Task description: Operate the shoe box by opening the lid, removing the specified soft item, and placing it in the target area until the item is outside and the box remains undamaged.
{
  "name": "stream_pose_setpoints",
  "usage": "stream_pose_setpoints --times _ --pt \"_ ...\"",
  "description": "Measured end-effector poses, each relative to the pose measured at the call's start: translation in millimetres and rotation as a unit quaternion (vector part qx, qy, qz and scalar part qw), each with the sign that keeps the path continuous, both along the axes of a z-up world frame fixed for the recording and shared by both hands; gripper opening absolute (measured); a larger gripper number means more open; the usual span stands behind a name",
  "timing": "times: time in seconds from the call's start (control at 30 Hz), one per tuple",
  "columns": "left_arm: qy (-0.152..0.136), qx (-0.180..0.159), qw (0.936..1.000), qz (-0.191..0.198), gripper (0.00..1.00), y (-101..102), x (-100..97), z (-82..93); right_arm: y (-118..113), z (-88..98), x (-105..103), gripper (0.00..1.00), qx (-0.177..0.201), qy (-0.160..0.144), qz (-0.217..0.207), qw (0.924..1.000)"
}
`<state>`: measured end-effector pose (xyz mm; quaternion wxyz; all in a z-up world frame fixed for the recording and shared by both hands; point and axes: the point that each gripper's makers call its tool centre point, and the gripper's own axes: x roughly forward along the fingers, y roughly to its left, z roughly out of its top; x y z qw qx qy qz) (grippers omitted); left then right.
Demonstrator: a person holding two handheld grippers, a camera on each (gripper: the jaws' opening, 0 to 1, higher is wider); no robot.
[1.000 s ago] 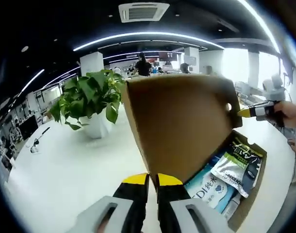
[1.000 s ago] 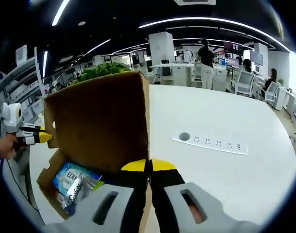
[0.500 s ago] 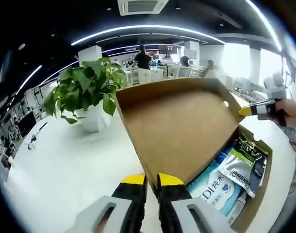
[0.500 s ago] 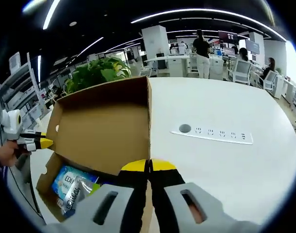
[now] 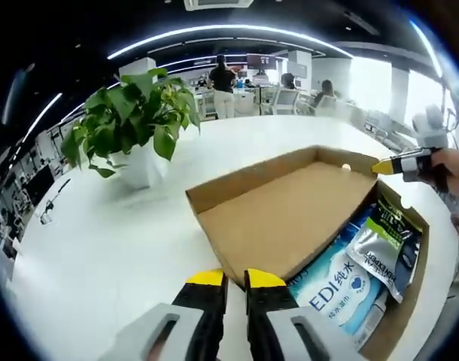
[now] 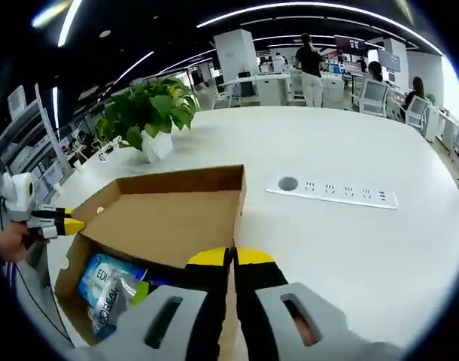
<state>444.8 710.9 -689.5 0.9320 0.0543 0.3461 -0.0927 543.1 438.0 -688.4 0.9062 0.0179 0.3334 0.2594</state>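
Observation:
The brown cardboard shoe box [image 5: 407,301] stands open on the white table, its lid [image 5: 290,218] folded back almost flat. Inside lie a blue soft pack [image 5: 338,282] and a silver-green pouch [image 5: 384,244]. My left gripper [image 5: 235,278] is shut on the near corner of the lid. At the lid's far corner a hand holds my right gripper [image 5: 387,167]. In the right gripper view, the right gripper [image 6: 231,258] is shut on the lid [image 6: 169,218] edge. The left gripper [image 6: 68,224] is at the opposite corner, and the blue pack [image 6: 105,274] and pouch [image 6: 117,301] show below the lid.
A potted green plant [image 5: 132,128] [image 6: 147,113] stands on the table behind the box. A built-in socket strip [image 6: 338,195] lies to the right of the lid. Several people and desks are far in the background.
The lid has swung from near upright down and back to almost flat, with both grippers holding its corners. More of the packs inside the box now shows.

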Motion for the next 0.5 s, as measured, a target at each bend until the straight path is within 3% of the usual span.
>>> stream_pose_setpoints --times 0.5 --pt "0.002 -0.007 1.0000 -0.005 0.09 0.4 -3.6 0.3 -2.9 -5.9 -4.4 0.02 0.005 0.017 0.003 0.9998"
